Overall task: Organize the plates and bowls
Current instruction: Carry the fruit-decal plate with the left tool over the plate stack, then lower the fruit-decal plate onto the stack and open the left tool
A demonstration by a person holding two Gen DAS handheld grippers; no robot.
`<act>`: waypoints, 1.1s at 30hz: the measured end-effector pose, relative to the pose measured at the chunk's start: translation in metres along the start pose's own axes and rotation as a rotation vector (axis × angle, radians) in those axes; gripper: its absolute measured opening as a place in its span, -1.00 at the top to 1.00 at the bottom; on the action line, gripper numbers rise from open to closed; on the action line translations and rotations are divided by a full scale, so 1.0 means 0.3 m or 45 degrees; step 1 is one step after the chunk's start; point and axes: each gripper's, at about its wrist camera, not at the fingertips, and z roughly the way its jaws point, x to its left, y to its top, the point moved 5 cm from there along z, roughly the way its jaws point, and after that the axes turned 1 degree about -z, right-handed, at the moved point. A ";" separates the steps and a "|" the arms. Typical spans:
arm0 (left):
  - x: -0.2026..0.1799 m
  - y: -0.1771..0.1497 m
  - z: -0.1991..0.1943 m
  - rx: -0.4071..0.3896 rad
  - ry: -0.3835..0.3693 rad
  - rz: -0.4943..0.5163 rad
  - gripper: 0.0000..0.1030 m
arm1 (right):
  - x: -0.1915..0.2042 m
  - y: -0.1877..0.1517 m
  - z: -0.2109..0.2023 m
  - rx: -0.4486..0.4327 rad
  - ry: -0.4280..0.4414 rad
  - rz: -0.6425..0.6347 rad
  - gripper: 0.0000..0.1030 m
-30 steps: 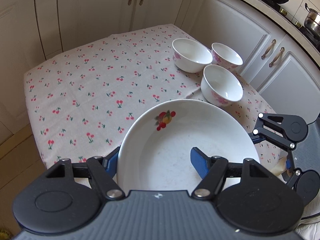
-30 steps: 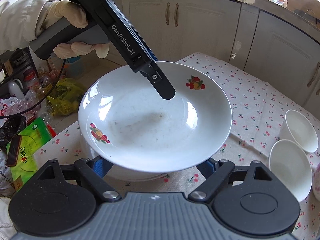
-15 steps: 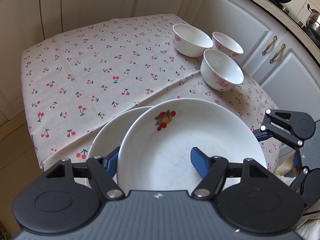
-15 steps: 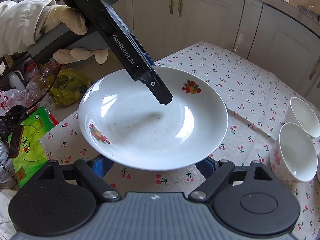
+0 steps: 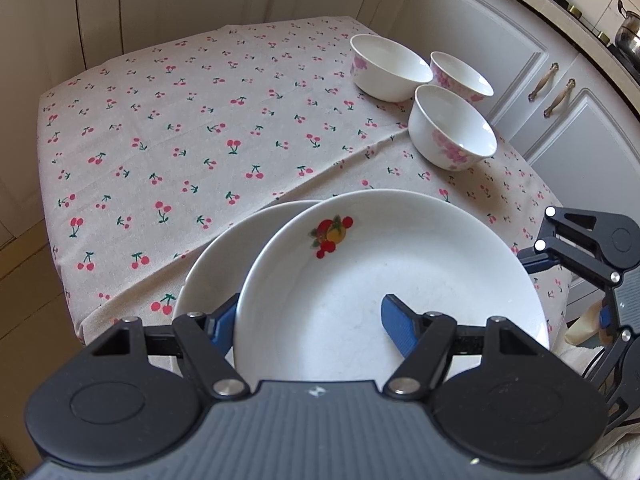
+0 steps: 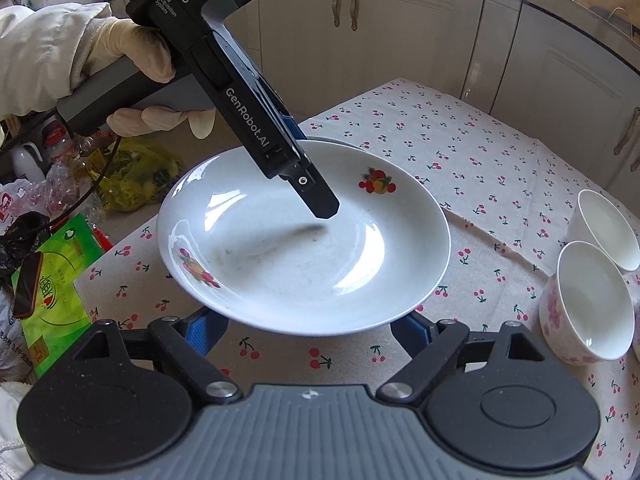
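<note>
Cherry-print cloth [image 5: 192,128] covers the table. White plate [image 5: 400,280], clamped by its rim in the left gripper [image 5: 308,316], hangs off-centre over a second plate [image 5: 216,264]; released askew, it could slide. Right gripper [image 6: 308,332] is spread, empty.

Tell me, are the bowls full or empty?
Empty: the three bowls show only clean white insides.

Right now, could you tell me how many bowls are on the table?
3, clustered at the far right of the cherry-print tablecloth: the nearest bowl, the left bowl behind it, and the rear bowl partly hidden between them. Others could sit outside the views.
</note>
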 end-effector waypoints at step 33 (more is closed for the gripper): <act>-0.022 0.004 0.025 0.092 0.171 0.205 -0.52 | 0.020 0.004 -0.020 -0.017 0.001 -0.026 -0.77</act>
